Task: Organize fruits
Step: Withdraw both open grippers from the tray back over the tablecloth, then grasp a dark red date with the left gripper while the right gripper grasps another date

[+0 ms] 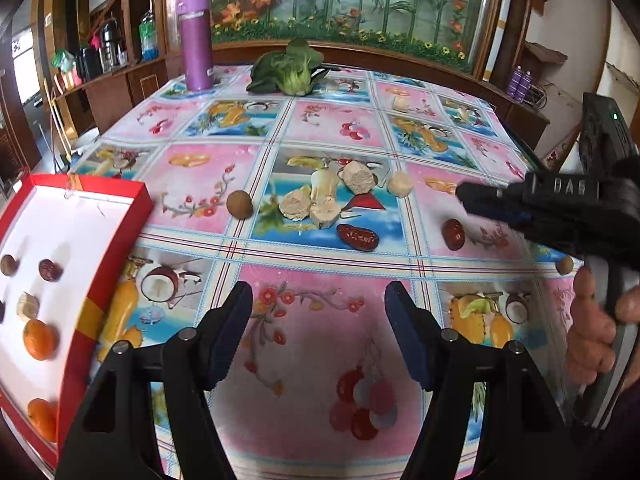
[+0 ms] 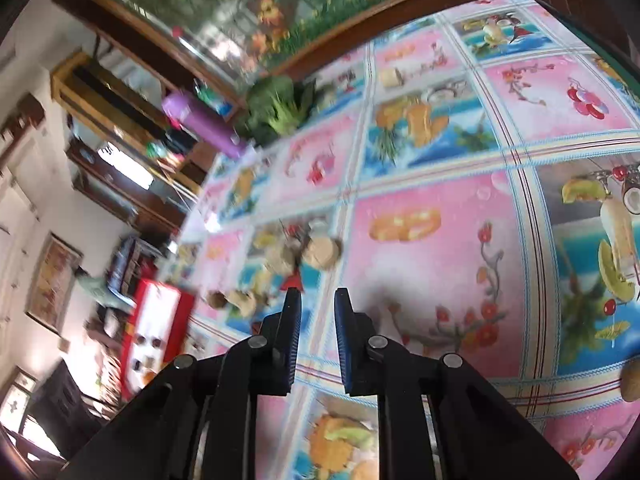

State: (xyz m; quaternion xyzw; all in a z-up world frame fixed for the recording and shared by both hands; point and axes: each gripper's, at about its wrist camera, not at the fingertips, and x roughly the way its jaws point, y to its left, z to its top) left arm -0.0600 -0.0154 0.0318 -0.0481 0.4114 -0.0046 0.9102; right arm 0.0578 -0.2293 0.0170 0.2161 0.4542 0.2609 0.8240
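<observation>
- Fruits lie partly sorted: the red box (image 1: 116, 264) with its white floor holds two oranges (image 1: 40, 339), a dark red date (image 1: 50, 269), a brown longan (image 1: 9, 265) and a pale chunk (image 1: 27, 306), all set apart from each other.
- Right of the box, on the fruit-print tablecloth (image 1: 320, 360), a brown longan (image 1: 239, 205) sits nearest, then a cluster of pale crumbly chunks (image 1: 298, 203), then two wrinkled red dates (image 1: 357, 236) and, farthest, another longan (image 1: 564, 265) by the table edge.
- Beyond the box, at the far side, stand a purple bottle (image 1: 195, 42) and a leafy green vegetable (image 1: 290, 68).
- Left gripper (image 1: 318, 308) hangs wide open and empty, right of the box over bare cloth.
- Right gripper (image 2: 317, 304), held by a hand (image 1: 592, 336), has a narrow gap between its jaws and nothing in it; its view is tilted and blurred.
</observation>
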